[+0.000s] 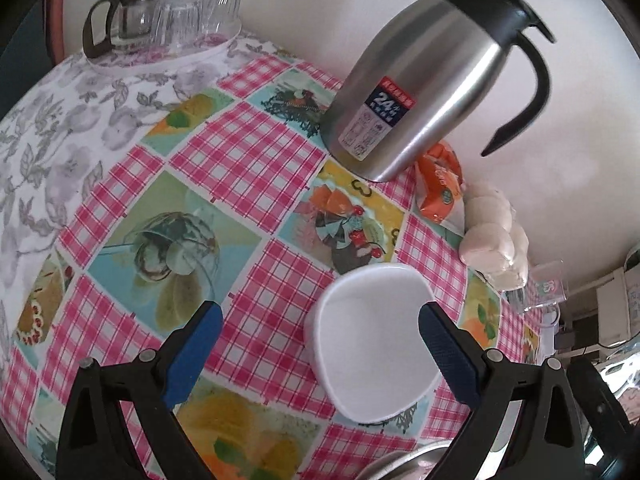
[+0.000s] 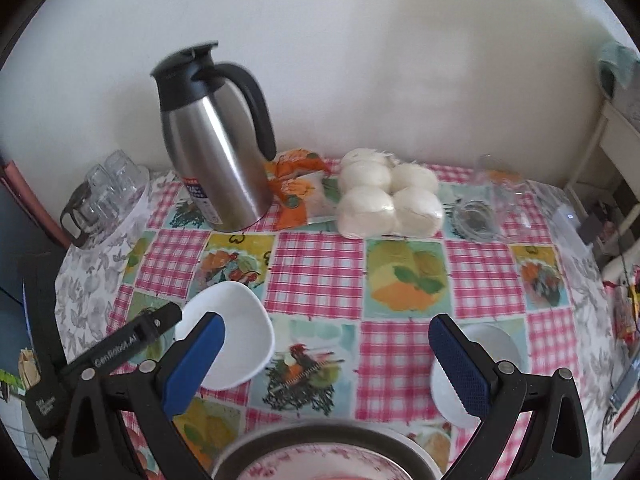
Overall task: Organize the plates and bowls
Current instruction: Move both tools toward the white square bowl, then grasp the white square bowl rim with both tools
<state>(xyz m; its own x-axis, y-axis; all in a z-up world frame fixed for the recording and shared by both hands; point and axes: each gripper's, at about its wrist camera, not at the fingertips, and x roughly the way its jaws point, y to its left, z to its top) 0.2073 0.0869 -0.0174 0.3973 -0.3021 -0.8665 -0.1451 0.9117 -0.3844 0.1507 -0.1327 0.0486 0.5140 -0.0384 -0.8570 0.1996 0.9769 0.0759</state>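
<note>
A white rounded bowl (image 1: 372, 344) sits on the checked tablecloth between the fingers of my left gripper (image 1: 320, 312), which is open; its right pad overlaps the bowl's right rim. In the right wrist view the same bowl (image 2: 232, 344) lies at lower left, and one black finger (image 2: 152, 324) of the left gripper reaches its edge. My right gripper (image 2: 327, 320) is open and holds nothing. A second white bowl (image 2: 496, 344) shows partly behind its right pad. Below it is a metal-rimmed dish holding a pink-flowered plate (image 2: 328, 460).
A steel thermos jug (image 2: 216, 160) stands at the back by the wall. Beside it lie an orange packet (image 2: 296, 188) and bagged white buns (image 2: 388, 200). A tray of upturned glasses (image 1: 176, 16) is at the back left, and a glass dish (image 2: 476, 216) at the back right.
</note>
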